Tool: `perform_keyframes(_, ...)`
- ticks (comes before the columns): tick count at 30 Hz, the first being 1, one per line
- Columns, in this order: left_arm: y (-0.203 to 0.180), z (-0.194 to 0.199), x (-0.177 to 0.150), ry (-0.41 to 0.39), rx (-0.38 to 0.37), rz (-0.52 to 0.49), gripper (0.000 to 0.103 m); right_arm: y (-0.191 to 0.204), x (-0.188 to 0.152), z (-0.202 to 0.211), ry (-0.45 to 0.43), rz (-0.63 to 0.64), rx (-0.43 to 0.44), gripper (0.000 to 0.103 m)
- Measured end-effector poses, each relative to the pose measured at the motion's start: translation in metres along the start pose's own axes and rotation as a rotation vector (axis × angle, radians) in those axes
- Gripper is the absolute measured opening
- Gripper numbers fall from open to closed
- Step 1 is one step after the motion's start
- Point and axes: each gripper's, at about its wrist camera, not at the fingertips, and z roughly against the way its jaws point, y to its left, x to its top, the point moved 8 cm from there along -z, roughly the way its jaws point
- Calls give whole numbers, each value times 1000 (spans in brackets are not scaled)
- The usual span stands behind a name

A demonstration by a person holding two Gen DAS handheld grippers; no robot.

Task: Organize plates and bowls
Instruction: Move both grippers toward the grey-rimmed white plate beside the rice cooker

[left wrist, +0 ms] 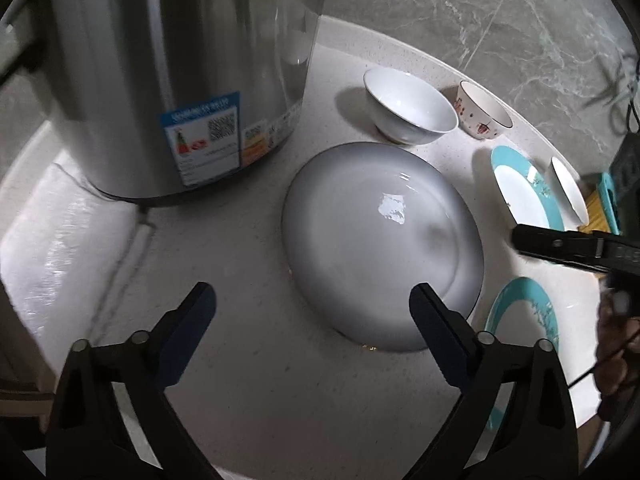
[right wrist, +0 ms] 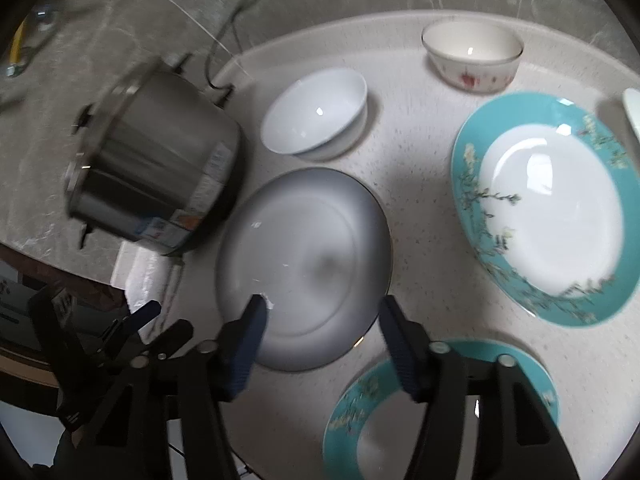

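Note:
A grey plate (left wrist: 380, 240) (right wrist: 304, 268) lies on the round table. Behind it stand a white bowl (left wrist: 408, 106) (right wrist: 316, 112) and a red-patterned bowl (left wrist: 482, 110) (right wrist: 472, 56). Two teal-rimmed plates lie to the right: a far one (left wrist: 520, 188) (right wrist: 548, 208) and a near one (left wrist: 520, 316) (right wrist: 360, 412). Another white bowl (left wrist: 568, 188) sits at the far right. My left gripper (left wrist: 312, 304) is open, just before the grey plate's near edge. My right gripper (right wrist: 322, 316) is open above the grey plate's near-right edge; it also shows in the left wrist view (left wrist: 560, 244).
A tall steel pot (left wrist: 180, 72) (right wrist: 160, 168) with a blue label stands left of the grey plate, its cord trailing off the back. The beige table (left wrist: 248, 380) (right wrist: 432, 280) ends at a curved edge above a marble floor (left wrist: 480, 8).

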Motion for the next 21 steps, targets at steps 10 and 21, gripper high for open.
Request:
perform_keyframes(10,-15,-39,-3,69,27,38,72,-21,20,-31,75,10,-8,57)
perform_keyframes(21,-23,-79,11,142,-18,103,41,-34,31,-49,126,32,27,48)
